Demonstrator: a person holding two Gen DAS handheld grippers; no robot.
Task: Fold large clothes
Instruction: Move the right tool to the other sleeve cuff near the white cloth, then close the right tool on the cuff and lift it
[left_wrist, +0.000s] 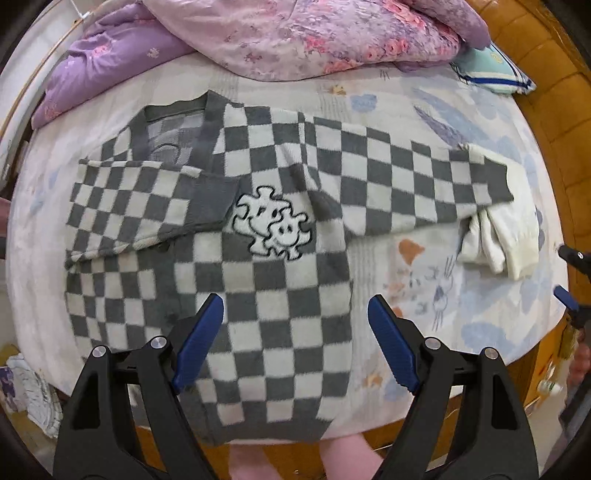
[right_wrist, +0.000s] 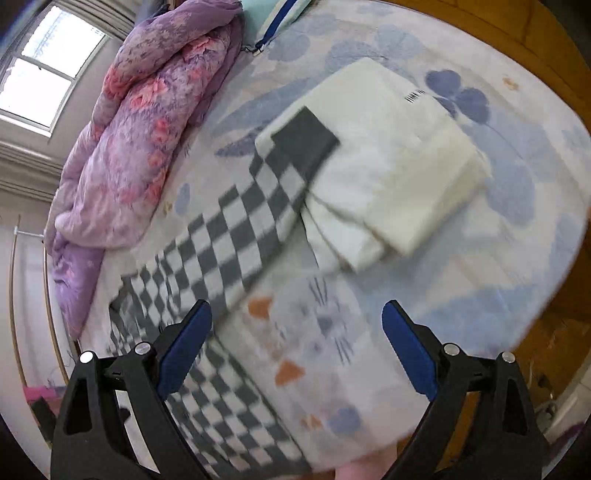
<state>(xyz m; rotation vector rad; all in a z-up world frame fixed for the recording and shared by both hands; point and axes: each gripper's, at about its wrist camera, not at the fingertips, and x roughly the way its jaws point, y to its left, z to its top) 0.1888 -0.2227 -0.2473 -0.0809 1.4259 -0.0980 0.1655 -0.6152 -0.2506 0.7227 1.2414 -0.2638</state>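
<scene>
Below me lies a bed (left_wrist: 461, 280) under a pale sheet printed with blue leaves and cartoon animals. A purple floral quilt (left_wrist: 314, 33) is heaped at its far side. Daylight enters a window (right_wrist: 48, 77) far left; wooden floor (right_wrist: 535, 48) shows right.

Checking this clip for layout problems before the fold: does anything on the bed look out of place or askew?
Yes. The checkered cardigan lies unevenly: one sleeve is folded across the chest, while the other sleeve stretches out, its cuff resting on a folded cream garment. That overlap could snag the fold.
</scene>
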